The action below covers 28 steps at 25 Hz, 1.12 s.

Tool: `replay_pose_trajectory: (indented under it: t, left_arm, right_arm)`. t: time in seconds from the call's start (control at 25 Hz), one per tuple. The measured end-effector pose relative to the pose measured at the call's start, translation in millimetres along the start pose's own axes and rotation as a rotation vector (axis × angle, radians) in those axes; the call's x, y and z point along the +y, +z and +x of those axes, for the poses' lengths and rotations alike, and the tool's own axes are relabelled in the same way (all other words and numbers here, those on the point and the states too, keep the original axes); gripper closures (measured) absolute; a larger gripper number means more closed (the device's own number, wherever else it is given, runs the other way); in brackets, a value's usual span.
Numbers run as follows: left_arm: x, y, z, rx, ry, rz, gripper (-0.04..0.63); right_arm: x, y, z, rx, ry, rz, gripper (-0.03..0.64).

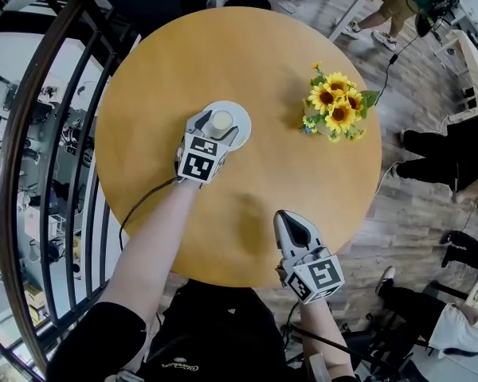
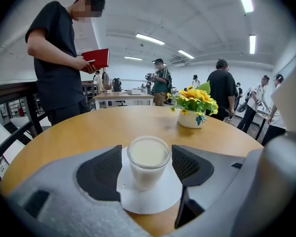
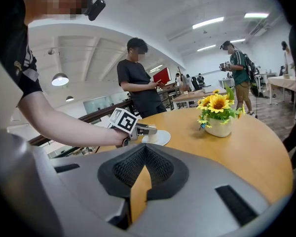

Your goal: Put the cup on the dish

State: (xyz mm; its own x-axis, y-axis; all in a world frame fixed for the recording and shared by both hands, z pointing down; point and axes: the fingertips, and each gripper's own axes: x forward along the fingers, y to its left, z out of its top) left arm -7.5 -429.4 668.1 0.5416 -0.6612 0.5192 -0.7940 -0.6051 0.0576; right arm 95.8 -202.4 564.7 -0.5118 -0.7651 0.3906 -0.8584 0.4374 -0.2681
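Observation:
A small clear cup (image 1: 221,121) of milky liquid stands upright on a white dish (image 1: 240,136) left of the round wooden table's (image 1: 223,46) middle. My left gripper (image 1: 217,126) is open, one jaw on each side of the cup. In the left gripper view the cup (image 2: 148,159) sits mid-dish (image 2: 153,201) between the black pads (image 2: 101,174), with a thin gap on the left and the right pad very close to the rim. My right gripper (image 1: 280,216) hovers over the table's near edge, shut with nothing in it; its tips (image 3: 144,147) meet.
A white pot of sunflowers (image 1: 334,106) stands at the table's right side. A dark curved railing (image 1: 56,134) runs along the left. A person holding a red book (image 2: 59,58) stands at the far edge, and other people and tables fill the room behind.

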Motion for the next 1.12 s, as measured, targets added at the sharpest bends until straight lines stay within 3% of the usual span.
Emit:
replay_pose_trajectory:
  t: [0.2,0.6,0.76,0.92,1.12]
  left_arm:
    - [-2,3,-19,-0.027,0.002,-0.035,0.290]
    - [-47,57,-110,-0.202,-0.030,-0.059,0.294]
    - [-80,78,-157,-0.254,-0.061,-0.031,0.343]
    - [-109,96,-196,-0.285,-0.037,0.040,0.427]
    - [-142,100,-228,-0.265,0.013,0.124,0.510]
  right_arm:
    - [6,2,-4,-0.011,0.000,-0.009,0.615]
    - [13,35,-18,-0.076,0.019,-0.044,0.615]
    - [19,54,-30,-0.112,0.029,-0.068,0.615]
    - [28,77,-39,-0.150,0.038,-0.102,0.615]
    - [52,95,-48,-0.167,0.053,-0.160,0.615]
